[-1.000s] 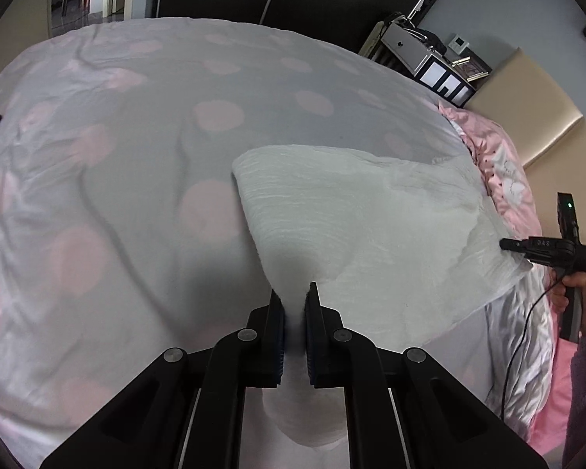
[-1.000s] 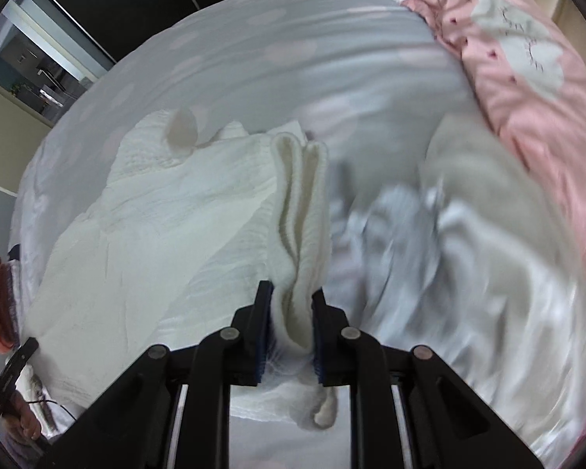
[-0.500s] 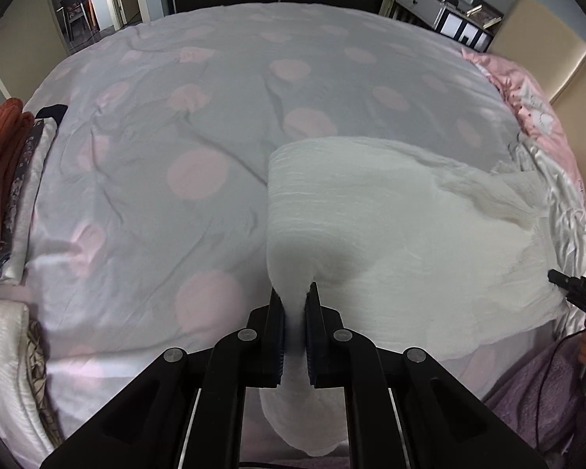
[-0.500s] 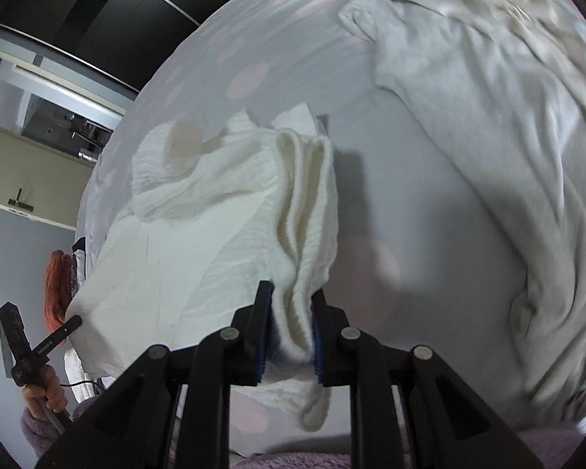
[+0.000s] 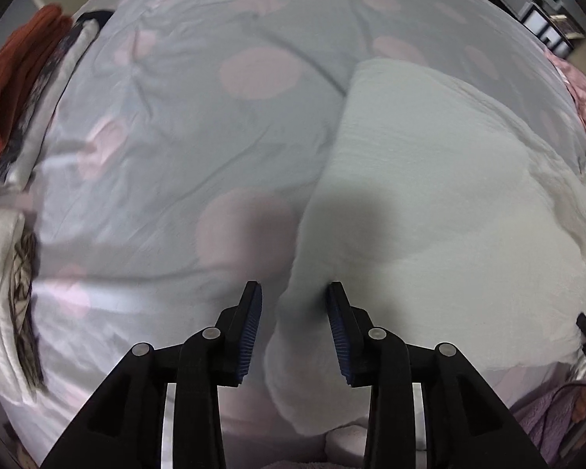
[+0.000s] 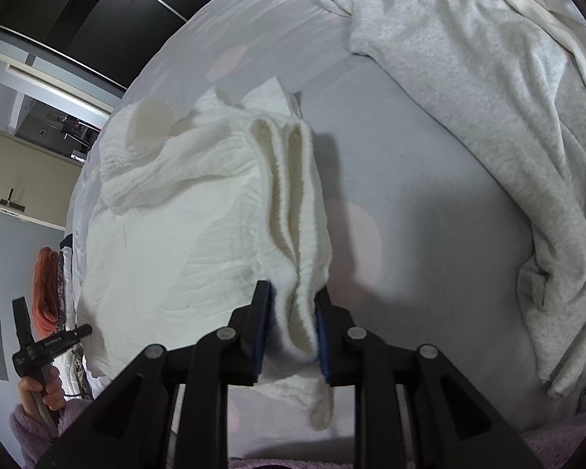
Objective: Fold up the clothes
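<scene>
White crinkled garment (image 6: 183, 242), folded edge bunched in right gripper (image 6: 291, 326)

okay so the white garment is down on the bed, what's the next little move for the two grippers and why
Probably open the right gripper and let go. The left gripper already stands open around the white garment, which lies spread on the spotted bedsheet. The right one is clamped on the bunched edge, holding it off the sheet.

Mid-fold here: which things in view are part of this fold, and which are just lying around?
In the job:
white garment
right gripper, shut on its bunched edge
left gripper, open around a corner

Lying about:
grey sweatshirt
orange folded stack
polka-dot bedspread
</scene>
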The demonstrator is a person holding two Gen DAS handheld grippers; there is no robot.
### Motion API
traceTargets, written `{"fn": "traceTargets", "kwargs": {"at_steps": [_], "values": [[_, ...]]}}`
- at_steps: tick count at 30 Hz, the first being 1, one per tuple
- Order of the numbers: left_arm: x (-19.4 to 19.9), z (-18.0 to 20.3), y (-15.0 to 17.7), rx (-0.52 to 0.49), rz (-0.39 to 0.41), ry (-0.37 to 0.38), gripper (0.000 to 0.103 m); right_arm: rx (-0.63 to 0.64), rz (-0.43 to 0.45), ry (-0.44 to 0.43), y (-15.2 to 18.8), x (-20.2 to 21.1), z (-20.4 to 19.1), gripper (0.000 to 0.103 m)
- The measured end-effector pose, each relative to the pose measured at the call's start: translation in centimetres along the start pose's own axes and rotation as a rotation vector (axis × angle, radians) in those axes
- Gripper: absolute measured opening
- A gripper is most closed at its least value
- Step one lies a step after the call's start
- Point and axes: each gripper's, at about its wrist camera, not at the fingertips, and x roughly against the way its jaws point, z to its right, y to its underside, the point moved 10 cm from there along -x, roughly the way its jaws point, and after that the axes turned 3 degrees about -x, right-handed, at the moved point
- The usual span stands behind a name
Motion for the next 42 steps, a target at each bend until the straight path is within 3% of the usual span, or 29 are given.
{"fn": "traceTargets", "kwargs": {"at_steps": [5,10,16,20,24,29,33,42], "values": [[0.9,-1.8,0.9,0.118,0.012,-0.004,0.036,-0.015,0.021,0.056,1.6,1.4,2.6,0.028],[4.8,-0.8,0.6,0.105,0.149,-0.035,0.036,-0.038,0.124,0.057,1.6,3.5,2.9,0.028],[10.3,5.3,-0.4,-0.092,0.318,-0.034,0.036,-0.017,0.146,0.067,1.3,4.6,3.1,0.028],[12.1,10.5,-0.5,-0.283,0.388,-0.060,0.036,0.000,0.149,0.074,1.2,5.1,3.2,0.028],[13.2,16.5,-0.2,-0.405,0.442,-0.019,0.036,0.016,0.152,0.082,1.1,5.7,3.4,0.026],[12.9,23.2,-0.6,-0.514,0.479,0.002,0.036,0.036,0.150,0.072,0.9,5.7,3.3,0.025],[12.0,26.1,-1.5,-0.485,0.499,-0.033,0.036,0.010,0.134,0.033,0.4,5.3,3.7,0.025],[8.4,31.1,-2.6,-0.562,0.430,-0.001,0.036,-0.123,0.089,-0.044,-0.8,4.2,5.7,0.025]]}}
